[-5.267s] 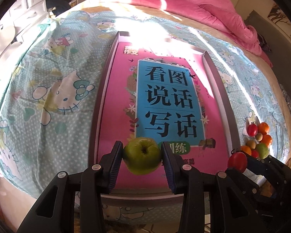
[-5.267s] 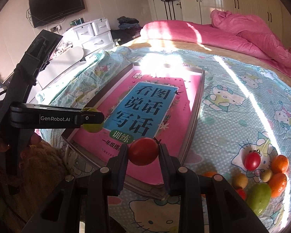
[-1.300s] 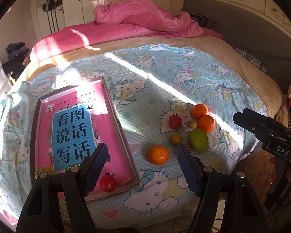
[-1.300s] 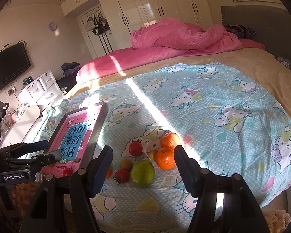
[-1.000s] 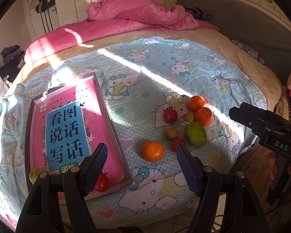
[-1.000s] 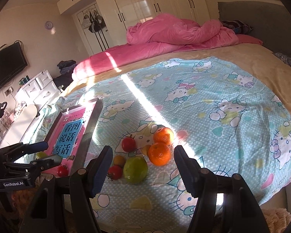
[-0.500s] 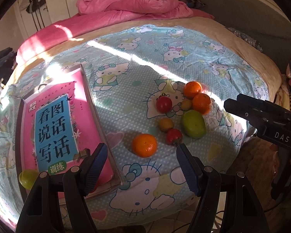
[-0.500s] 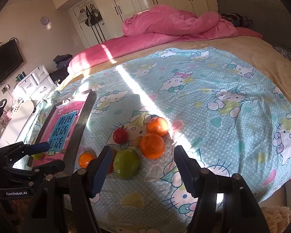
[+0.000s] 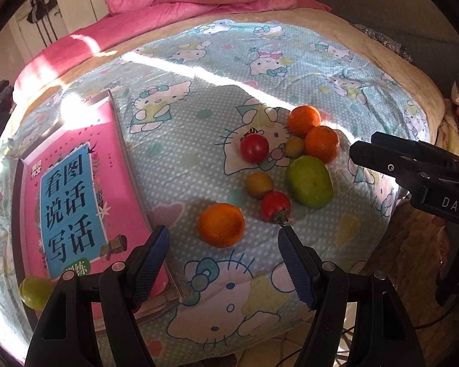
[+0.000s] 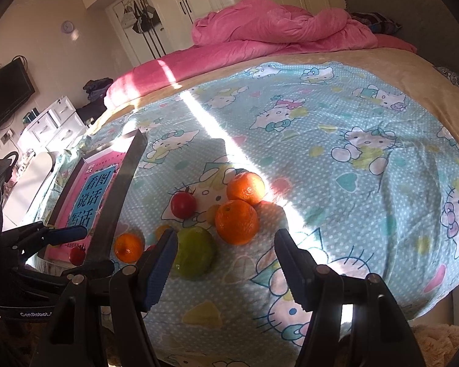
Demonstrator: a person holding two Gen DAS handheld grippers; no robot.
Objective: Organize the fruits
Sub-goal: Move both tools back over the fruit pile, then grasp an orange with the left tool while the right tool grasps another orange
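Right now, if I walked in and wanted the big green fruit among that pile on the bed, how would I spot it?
Start at the blue cartoon-cat bedsheet, then find the loose cluster of fruit lying to the right of the tray with the pink book. At the cluster's near right edge lies the large green fruit, just below two oranges. It is the biggest piece there and the only green one in the cluster.

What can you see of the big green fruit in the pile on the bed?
The big green fruit is the largest piece in the loose pile: smooth, yellow-green, oval with one blunter end, lightly speckled, unblemished as far as visible. It lies on its side on the cartoon-cat sheet, sunlit from above. An orange sits at its far edge, seemingly touching; a small red tomato lies close beside it. In the right wrist view it sits just past the right gripper, partly hidden by one finger; nothing grips it.
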